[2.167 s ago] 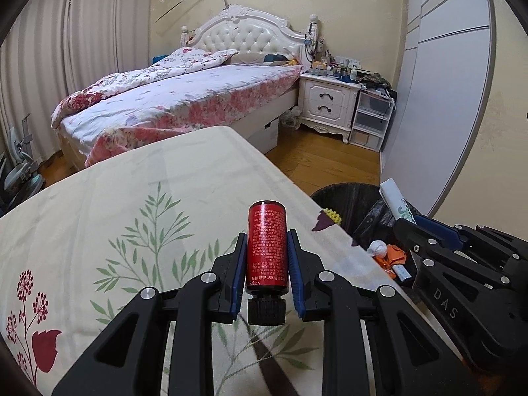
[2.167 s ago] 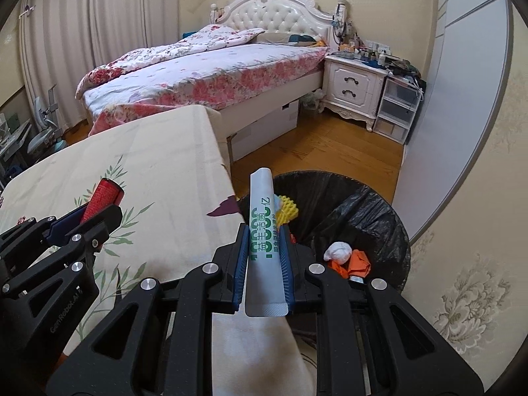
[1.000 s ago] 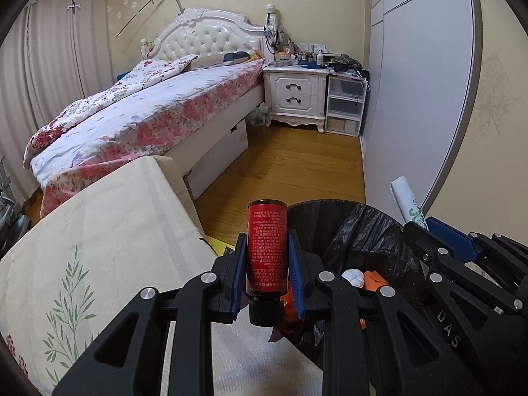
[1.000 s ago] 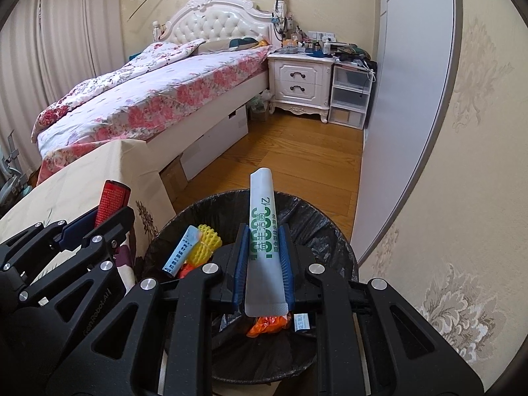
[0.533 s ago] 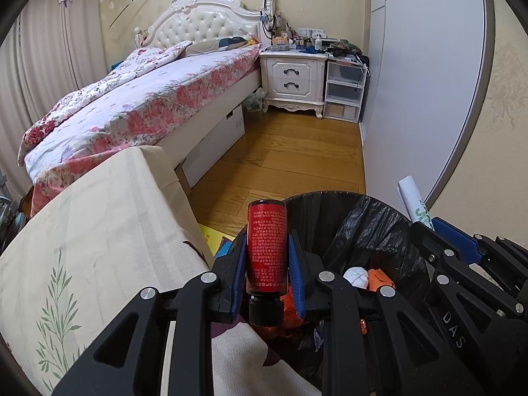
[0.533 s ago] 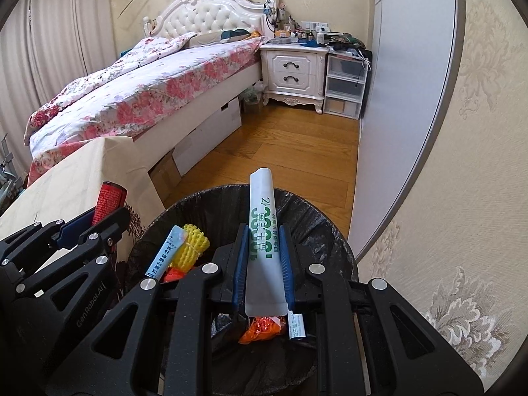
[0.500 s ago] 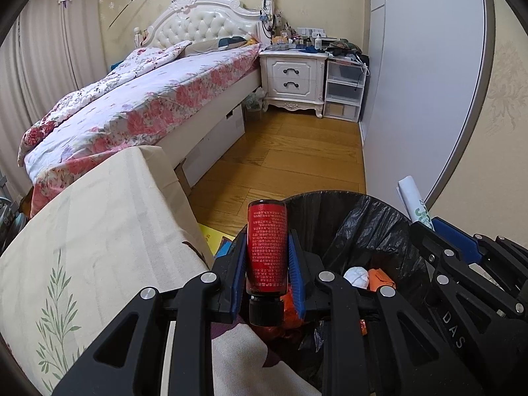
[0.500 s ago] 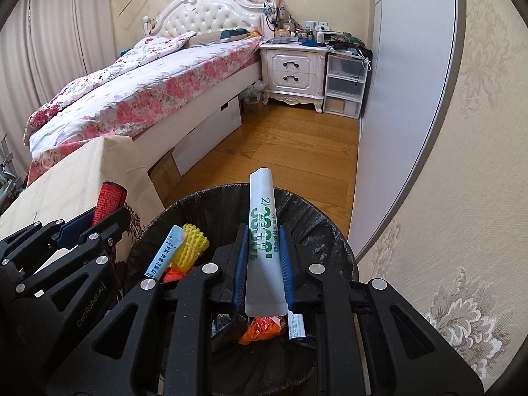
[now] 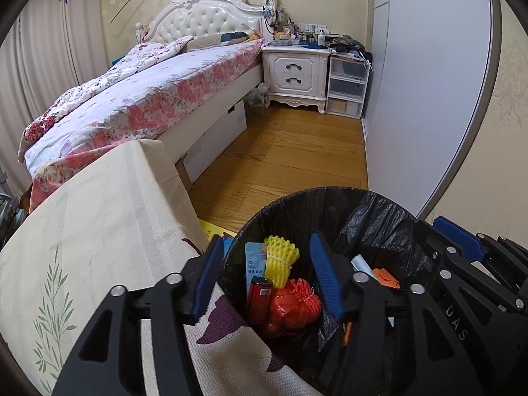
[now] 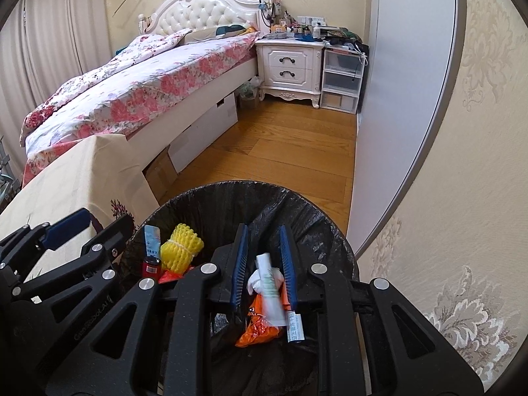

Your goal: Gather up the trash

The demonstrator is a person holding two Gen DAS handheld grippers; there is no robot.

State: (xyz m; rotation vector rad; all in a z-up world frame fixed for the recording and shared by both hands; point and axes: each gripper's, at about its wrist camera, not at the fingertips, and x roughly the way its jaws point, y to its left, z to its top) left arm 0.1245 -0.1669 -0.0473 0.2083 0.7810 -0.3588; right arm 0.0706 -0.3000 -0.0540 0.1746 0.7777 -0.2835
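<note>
Both items have left the fingers: one red bottle (image 9: pixel 259 300) and one white tube (image 10: pixel 270 292) now lie in the bin (image 9: pixel 330 194). Left gripper (image 9: pixel 267 277) is opening, empty; right gripper (image 10: pixel 264 260) stands slightly apart, empty. Cloth-covered surface (image 9: pixel 99 217), bed (image 9: pixel 148 99), wooden floor (image 9: pixel 290 158).

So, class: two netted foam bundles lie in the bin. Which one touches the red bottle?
The red net bundle: it presses against the red bottle, lower in the bin; the yellow net bundle sits above.
</note>
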